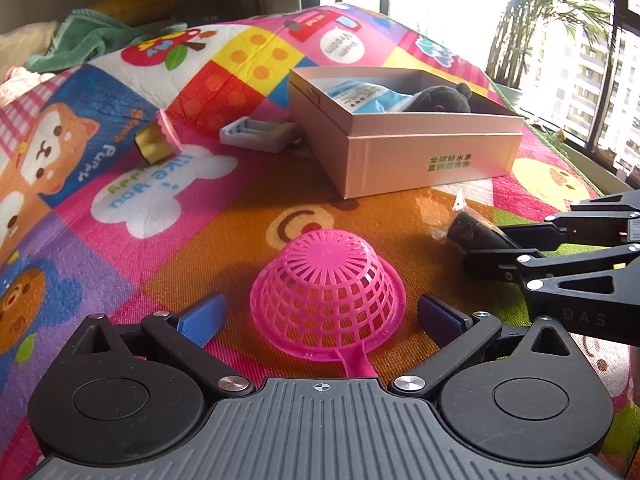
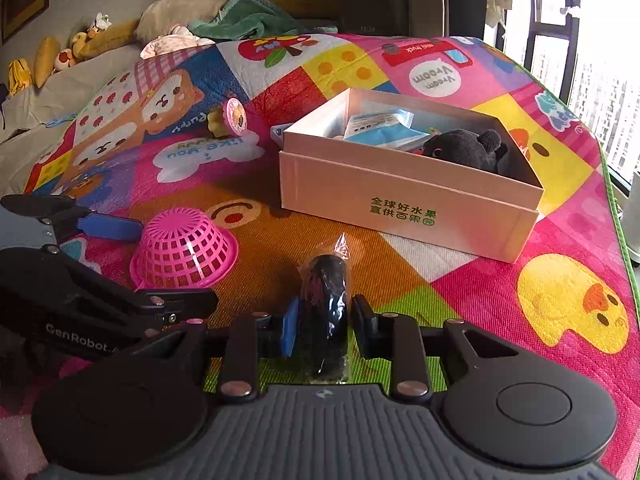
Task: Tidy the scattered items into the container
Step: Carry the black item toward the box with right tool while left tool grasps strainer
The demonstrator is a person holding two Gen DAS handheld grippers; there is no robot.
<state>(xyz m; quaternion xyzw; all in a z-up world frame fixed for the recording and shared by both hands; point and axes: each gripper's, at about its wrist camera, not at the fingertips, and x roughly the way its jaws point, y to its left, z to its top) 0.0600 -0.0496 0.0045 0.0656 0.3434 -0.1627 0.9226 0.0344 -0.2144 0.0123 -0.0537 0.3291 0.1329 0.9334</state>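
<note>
A pink cardboard box (image 1: 432,160) stands on the play mat and holds a blue packet (image 1: 364,98) and a black plush toy (image 1: 440,100); it also shows in the right wrist view (image 2: 400,208). A pink plastic strainer (image 1: 326,292) lies upside down between the open fingers of my left gripper (image 1: 322,320), untouched. My right gripper (image 2: 325,322) is shut on a black roll in clear wrap (image 2: 325,312); the roll also shows in the left wrist view (image 1: 472,232). A gold and pink toy (image 1: 158,142) and a grey tray (image 1: 256,134) lie left of the box.
The colourful play mat (image 2: 460,288) covers a bed. Pillows, a green towel (image 2: 244,16) and soft toys (image 2: 68,50) lie at the far end. Windows (image 2: 600,60) run along the right side beyond the mat's edge.
</note>
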